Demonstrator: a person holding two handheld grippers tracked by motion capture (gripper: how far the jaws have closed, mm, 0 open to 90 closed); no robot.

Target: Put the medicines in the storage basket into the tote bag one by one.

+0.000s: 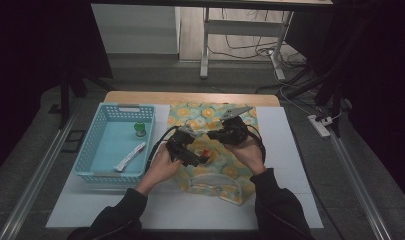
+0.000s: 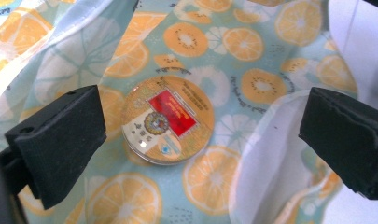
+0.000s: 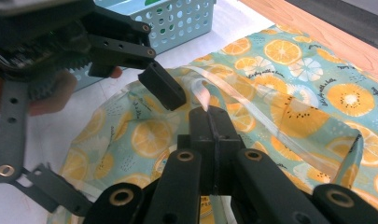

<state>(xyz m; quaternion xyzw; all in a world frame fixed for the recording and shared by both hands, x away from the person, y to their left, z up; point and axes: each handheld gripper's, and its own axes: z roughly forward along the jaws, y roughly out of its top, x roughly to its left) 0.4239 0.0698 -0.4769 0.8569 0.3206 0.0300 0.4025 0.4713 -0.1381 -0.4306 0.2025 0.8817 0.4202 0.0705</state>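
Note:
A fruit-print bag [image 1: 215, 172] lies on the white mat. In the right gripper view, my right gripper [image 3: 210, 125] is shut on the clear strip at the bag's rim [image 3: 201, 93] and holds the mouth up. A round flat tin with a red label [image 2: 168, 120] lies on the printed fabric inside the open mouth, seen as a red spot [image 1: 205, 151] in the high view. My left gripper [image 2: 203, 140] hovers over the tin with its jaws wide apart, the pads [image 2: 60, 140] clear of it. In the high view the left gripper [image 1: 196, 159] is just left of the right gripper [image 1: 216, 135].
A light blue basket [image 1: 88, 150] stands at the left on the mat, holding a green-capped bottle [image 1: 139, 129] and a white tube [image 1: 130, 156]. The wooden table edge [image 1: 190, 96] runs behind the bag. Bare mat lies to the right and in front of the bag.

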